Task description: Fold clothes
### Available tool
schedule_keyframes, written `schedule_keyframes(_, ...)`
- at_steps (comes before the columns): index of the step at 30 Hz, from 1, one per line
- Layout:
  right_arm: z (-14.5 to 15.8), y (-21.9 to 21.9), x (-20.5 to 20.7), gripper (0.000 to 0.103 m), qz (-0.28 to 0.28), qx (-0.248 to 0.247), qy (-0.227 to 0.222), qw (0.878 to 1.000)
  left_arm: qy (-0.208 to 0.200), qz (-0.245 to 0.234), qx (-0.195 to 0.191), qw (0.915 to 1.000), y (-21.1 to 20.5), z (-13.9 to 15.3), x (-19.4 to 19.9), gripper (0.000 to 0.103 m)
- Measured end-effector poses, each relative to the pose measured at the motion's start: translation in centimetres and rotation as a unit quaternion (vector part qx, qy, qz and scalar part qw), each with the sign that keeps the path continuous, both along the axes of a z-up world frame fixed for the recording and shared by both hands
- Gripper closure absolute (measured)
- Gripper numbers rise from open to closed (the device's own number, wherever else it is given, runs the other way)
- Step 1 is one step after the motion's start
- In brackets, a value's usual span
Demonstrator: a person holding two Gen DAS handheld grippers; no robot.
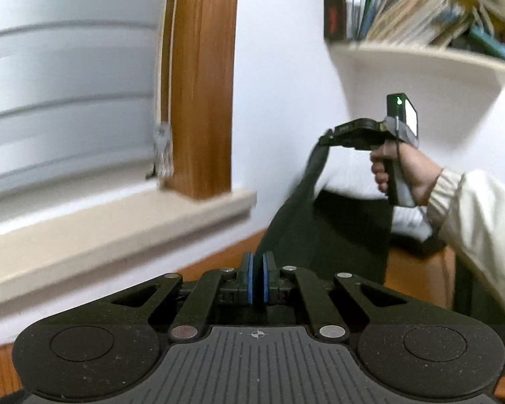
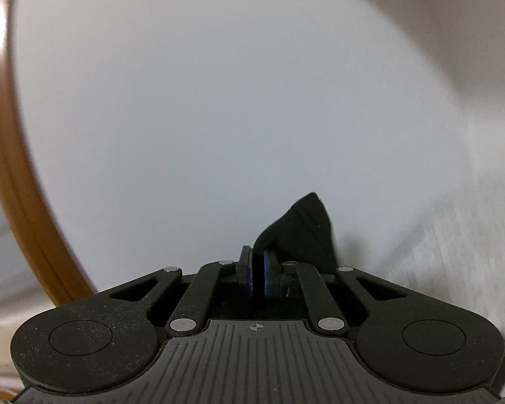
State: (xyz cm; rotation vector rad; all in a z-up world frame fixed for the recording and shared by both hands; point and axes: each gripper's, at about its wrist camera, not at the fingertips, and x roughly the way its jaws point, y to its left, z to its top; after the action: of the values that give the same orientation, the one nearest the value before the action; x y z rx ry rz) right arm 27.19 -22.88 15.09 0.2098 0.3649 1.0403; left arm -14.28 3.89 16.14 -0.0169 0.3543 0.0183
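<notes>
A dark garment (image 1: 323,229) hangs stretched in the air between my two grippers. In the left wrist view my left gripper (image 1: 258,262) has its blue pads pressed together on one edge of the cloth. Up at the right of that view a hand holds my right gripper (image 1: 326,138), shut on the garment's other corner. The right wrist view shows the right gripper (image 2: 257,262) clamped on a fold of the dark garment (image 2: 299,232), which sticks up past the pads.
A window with a wooden frame (image 1: 202,84) and a pale sill (image 1: 118,232) fills the left. A wall shelf (image 1: 421,50) with books hangs at upper right. White bedding (image 2: 437,252) lies below the right gripper. A cream sleeve (image 1: 481,222) crosses the right edge.
</notes>
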Motion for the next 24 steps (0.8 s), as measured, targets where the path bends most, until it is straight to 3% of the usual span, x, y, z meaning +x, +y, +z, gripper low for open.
schedule_keyframes(3, 3.1, -3.0, -0.3, 0.096, -0.006, 0.028, -0.048, 0.998, -0.006, -0.033, -0.001, 0.9994, -2.0, 0.8, 0.2, 0.097)
schedule_keyframes(5, 3.1, -5.6, 0.3, 0.096, -0.022, 0.022, -0.062, 0.998, 0.025, -0.065, -0.009, 0.9975, -3.8, -0.8, 1.4, 0.097)
schedule_keyframes(10, -3.7, -9.4, 3.5, 0.089, -0.076, -0.098, -0.009, 0.992, 0.135, -0.100, -0.017, 0.9857, -6.4, -7.2, 5.8, 0.089)
schedule_keyframes(13, -8.4, -11.0, 4.4, 0.076, -0.109, -0.158, 0.019, 0.981, 0.142, -0.097, -0.024, 0.9847, -6.0, -7.9, 5.8, 0.080)
schedule_keyframes(17, -9.7, -12.7, 4.6, 0.064, -0.125, -0.143, 0.027, 0.982, 0.117, -0.077, -0.023, 0.9898, -3.9, -6.5, 4.8, 0.060)
schedule_keyframes(20, -9.9, -12.7, 4.6, 0.061, -0.125, -0.132, 0.041, 0.982, 0.112, -0.050, -0.018, 0.9922, -1.7, -6.4, 4.5, 0.059)
schedule_keyframes(24, -10.5, -11.6, 5.2, 0.060, -0.130, -0.142, 0.046, 0.980, 0.131, -0.002, -0.016, 0.9913, 1.0, -8.5, 4.2, 0.059)
